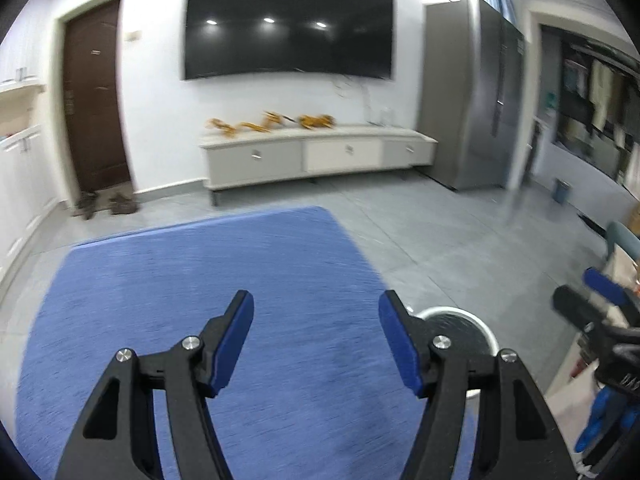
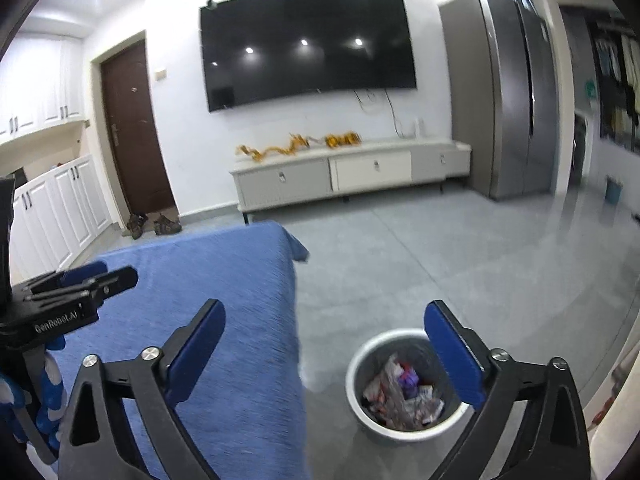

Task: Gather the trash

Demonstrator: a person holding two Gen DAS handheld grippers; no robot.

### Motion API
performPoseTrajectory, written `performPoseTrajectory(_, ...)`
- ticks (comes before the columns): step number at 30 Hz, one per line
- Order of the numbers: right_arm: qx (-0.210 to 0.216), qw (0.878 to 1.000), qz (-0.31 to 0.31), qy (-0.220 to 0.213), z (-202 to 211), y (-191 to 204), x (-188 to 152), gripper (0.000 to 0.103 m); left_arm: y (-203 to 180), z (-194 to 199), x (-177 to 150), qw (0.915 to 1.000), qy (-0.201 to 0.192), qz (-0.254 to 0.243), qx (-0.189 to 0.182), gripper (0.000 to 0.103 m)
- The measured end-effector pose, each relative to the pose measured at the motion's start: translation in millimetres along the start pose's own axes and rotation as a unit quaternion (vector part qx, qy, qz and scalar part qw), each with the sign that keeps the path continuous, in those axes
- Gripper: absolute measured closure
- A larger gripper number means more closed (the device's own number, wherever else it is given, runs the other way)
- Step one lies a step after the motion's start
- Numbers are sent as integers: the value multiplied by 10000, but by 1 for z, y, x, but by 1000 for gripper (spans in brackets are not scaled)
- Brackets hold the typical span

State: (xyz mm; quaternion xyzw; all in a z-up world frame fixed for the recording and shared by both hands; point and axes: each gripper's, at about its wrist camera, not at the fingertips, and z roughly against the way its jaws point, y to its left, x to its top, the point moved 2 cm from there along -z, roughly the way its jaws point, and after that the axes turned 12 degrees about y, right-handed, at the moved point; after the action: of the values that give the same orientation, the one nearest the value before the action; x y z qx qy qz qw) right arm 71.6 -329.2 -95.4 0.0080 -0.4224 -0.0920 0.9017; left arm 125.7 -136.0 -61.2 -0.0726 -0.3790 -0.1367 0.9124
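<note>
Both my left gripper [image 1: 316,340] and right gripper [image 2: 324,356] are spread and hold nothing. The trash bin [image 2: 404,384] on the floor at five o'clock holds wrappers [image 2: 400,394]. The blue table [image 1: 192,300] shows no litter, so collecting looks nearly finished.

White wall carries a large dark TV [image 2: 308,46]. Below it: low white cabinet [image 2: 348,174] with yellow items on top. Left of TV: brown door [image 2: 134,128], shoes at its foot. Right of TV: grey fridge [image 2: 516,96]. Grey tile floor [image 2: 460,248].
</note>
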Motion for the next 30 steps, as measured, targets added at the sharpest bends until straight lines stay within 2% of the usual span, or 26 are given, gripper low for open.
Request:
performPoseTrajectory(2,-126,9996,165,-166,14,23,3,2,20,15,-8,9997,-109,117,197,37)
performPoseTrajectory(3,-221,9989,292,-276,22,36,4,0,29,21,-11,9994,-151,165,280,29)
performPoseTrajectory(4,-239,9985,365,-334,26,43,4,0,40,30,-16,9986,-240,240,399,26)
performPoseTrajectory(10,-90,9952,740,-638,58,101,5,0,94,73,-36,9919,-647,698,847,14)
performPoseTrajectory(14,-85,9922,997,-745,76,129,-2,0,124,105,-51,9842,-944,977,1134,0)
performPoseTrajectory(22,-79,9870,1330,-898,104,163,-19,0,143,147,-79,9759,-1211,1086,1452,0)
performPoseTrajectory(27,-161,9842,1462,-991,115,173,-23,0,141,160,-86,9688,-1441,1215,1610,0)
performPoseTrajectory(30,-173,9831,1454,-1098,122,177,-24,0,140,166,-86,9673,-1489,1218,1653,0)
